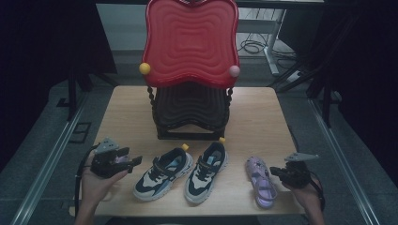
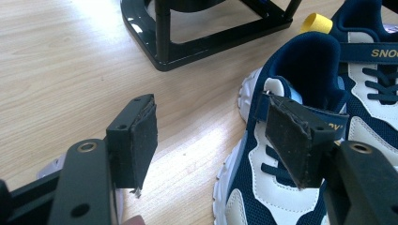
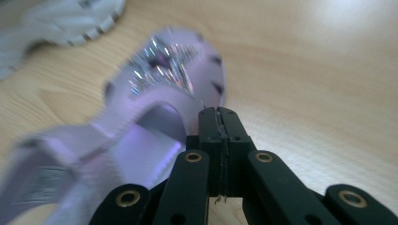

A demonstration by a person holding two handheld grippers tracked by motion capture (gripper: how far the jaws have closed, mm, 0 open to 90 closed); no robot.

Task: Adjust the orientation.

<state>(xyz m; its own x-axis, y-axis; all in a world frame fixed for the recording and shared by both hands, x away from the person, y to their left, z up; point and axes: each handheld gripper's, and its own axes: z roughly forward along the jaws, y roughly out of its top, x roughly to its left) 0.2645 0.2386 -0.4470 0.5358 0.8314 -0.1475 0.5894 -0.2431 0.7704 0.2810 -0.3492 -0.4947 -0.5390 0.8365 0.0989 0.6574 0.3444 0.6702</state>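
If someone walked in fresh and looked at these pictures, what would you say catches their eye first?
Most likely the big red wavy-ribbed lid standing open over a black rack at the far middle of the wooden table. Next, the pair of navy-and-white sneakers side by side at the near edge, and the glittery lilac sandal to their right, with the shut right claw beside it.

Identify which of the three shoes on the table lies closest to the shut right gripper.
The purple sandal, at the right end of the row. It is open-strapped and glittery, right beside the right gripper, while the two navy-and-white sneakers sit further left.
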